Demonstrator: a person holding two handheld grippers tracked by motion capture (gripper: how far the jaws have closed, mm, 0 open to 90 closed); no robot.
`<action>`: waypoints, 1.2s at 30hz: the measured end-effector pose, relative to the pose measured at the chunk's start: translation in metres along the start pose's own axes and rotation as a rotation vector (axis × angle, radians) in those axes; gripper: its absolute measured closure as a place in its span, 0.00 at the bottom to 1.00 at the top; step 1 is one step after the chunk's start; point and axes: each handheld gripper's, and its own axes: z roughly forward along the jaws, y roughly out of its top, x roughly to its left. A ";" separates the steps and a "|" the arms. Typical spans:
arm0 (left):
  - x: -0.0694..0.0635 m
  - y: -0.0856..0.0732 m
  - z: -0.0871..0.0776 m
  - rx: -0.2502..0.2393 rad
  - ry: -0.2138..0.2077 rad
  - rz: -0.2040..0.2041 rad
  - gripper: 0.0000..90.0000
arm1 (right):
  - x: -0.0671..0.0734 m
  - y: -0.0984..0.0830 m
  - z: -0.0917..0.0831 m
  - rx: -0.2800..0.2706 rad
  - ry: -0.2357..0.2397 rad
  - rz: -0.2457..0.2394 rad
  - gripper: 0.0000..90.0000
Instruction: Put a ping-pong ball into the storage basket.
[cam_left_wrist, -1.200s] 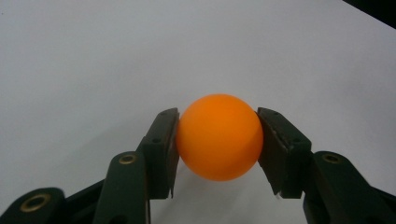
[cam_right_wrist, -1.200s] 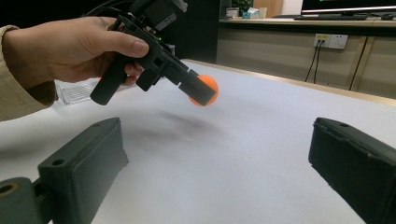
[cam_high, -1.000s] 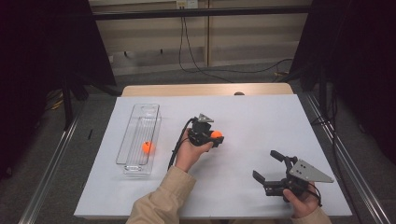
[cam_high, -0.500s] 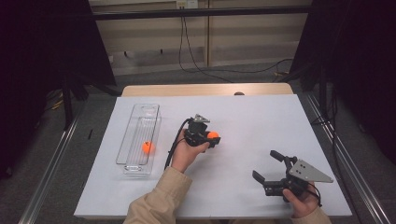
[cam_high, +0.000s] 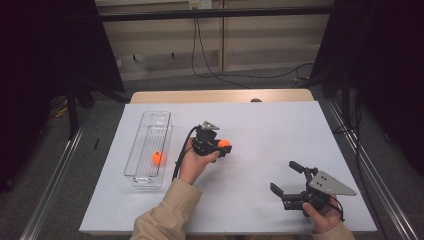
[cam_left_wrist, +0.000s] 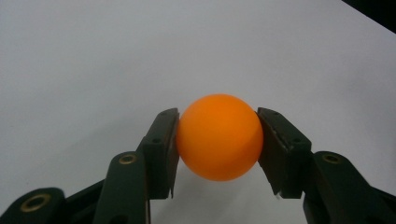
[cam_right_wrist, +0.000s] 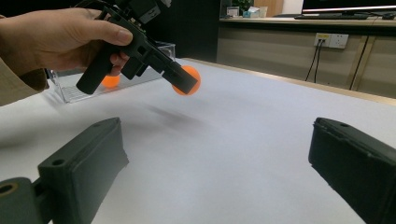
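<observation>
Two orange balls are showing, one in each spot. Starting left: a clear tray (cam_high: 148, 150) is lying on the white counter (cam_high: 260, 125), well to the left of the left tool (cam_high: 226, 148), with one orange ball (cam_high: 158, 158) sitting inside it toward its near end. In the right tool's view that tray ball (cam_right_wrist: 110, 81) is peeking out behind the left hand (cam_right_wrist: 56, 39).

Next, the left tool is being held by the left hand (cam_high: 192, 162) near the counter's middle, jaws pointing rightward. Its jaws are clamping the second orange ball (cam_left_wrist: 219, 136) from both sides, pads touching the ball's left and right flanks. This held ball (cam_high: 223, 143) is sitting at the tool tip; in the right tool's view it (cam_right_wrist: 187, 80) is hanging clear above the counter surface, with a faint shadow below.

Far right: the right tool (cam_high: 286, 178) is being held by the right hand (cam_high: 325, 217) near the counter's near-right corner, well apart from the left tool. Its jaws are standing wide apart, nothing between them, aimed toward the left tool. A grey three-cornered plate is sitting on top of it.
</observation>
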 end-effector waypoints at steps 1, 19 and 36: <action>0.001 0.000 -0.001 -0.002 0.001 -0.004 0.56 | 0.000 0.000 0.000 0.001 0.000 0.002 0.03; 0.009 0.000 -0.010 -0.006 0.011 -0.036 0.56 | 0.000 0.000 0.000 0.000 0.000 0.000 0.03; 0.017 0.000 -0.021 -0.015 0.019 -0.056 0.56 | 0.000 0.000 0.000 0.000 0.001 0.001 0.03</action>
